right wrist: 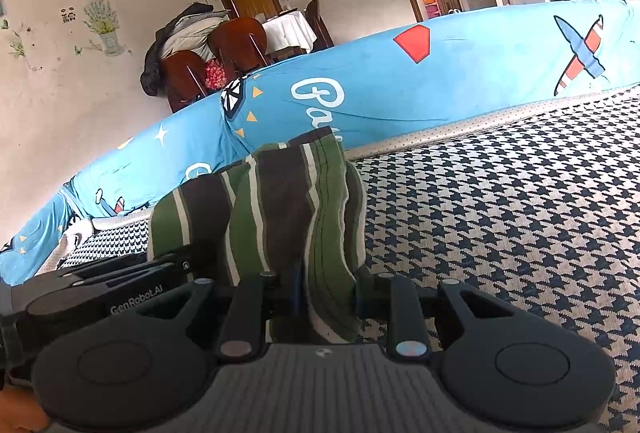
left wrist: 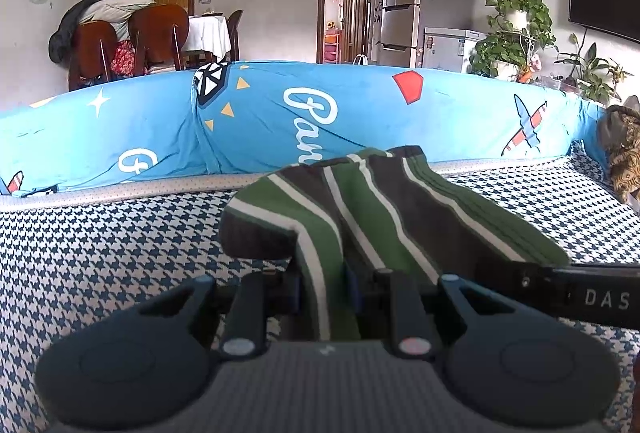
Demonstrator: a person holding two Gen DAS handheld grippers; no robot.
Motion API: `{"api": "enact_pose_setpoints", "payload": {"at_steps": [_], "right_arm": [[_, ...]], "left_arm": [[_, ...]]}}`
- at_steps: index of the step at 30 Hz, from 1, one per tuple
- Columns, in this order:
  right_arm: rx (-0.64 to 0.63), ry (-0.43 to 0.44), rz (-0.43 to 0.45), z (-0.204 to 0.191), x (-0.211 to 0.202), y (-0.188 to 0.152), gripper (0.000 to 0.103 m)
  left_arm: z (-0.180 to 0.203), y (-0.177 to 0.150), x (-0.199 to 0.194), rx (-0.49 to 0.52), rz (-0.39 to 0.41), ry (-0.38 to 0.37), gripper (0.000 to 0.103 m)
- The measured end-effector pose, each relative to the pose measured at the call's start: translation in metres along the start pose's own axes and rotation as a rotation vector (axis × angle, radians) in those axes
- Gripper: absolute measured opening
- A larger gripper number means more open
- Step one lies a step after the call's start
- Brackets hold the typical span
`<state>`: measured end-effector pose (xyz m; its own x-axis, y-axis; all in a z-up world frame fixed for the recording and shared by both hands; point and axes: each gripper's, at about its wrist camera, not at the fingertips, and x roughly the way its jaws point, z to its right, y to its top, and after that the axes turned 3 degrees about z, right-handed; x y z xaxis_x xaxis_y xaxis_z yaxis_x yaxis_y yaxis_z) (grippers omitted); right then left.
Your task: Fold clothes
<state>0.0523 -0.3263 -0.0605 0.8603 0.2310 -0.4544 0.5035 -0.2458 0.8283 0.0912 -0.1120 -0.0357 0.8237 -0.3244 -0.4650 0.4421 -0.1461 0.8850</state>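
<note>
Clamping a fold of the striped garment (left wrist: 320,217) between its two fingers, the left tool (left wrist: 323,291) holds the cloth just above the houndstooth sofa seat (left wrist: 100,253). That garment is knitted, with green, dark brown and white stripes, and it drapes forward from the pinch in a bunched heap whose far end lies on the seat near the blue printed cover (left wrist: 360,113) over the sofa back. In the right wrist view the right tool (right wrist: 325,293) is likewise closed on a thick gather of the same striped garment (right wrist: 280,201), the fabric standing up in folds ahead of its fingers. Both tools sit side by side: the right one's black body shows at the right edge of the left view, and the left one's body, marked with white lettering, lies at the lower left of the right view
</note>
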Motion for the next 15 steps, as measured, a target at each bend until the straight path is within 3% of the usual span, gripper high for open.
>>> {"api": "enact_pose_setpoints", "payload": {"at_steps": [15], "right_arm": [[0.001, -0.013, 0.027, 0.0013, 0.0045, 0.0048, 0.025]], "left_arm": [[0.0016, 0.0036, 0.0091, 0.004, 0.017, 0.011, 0.020]]}}
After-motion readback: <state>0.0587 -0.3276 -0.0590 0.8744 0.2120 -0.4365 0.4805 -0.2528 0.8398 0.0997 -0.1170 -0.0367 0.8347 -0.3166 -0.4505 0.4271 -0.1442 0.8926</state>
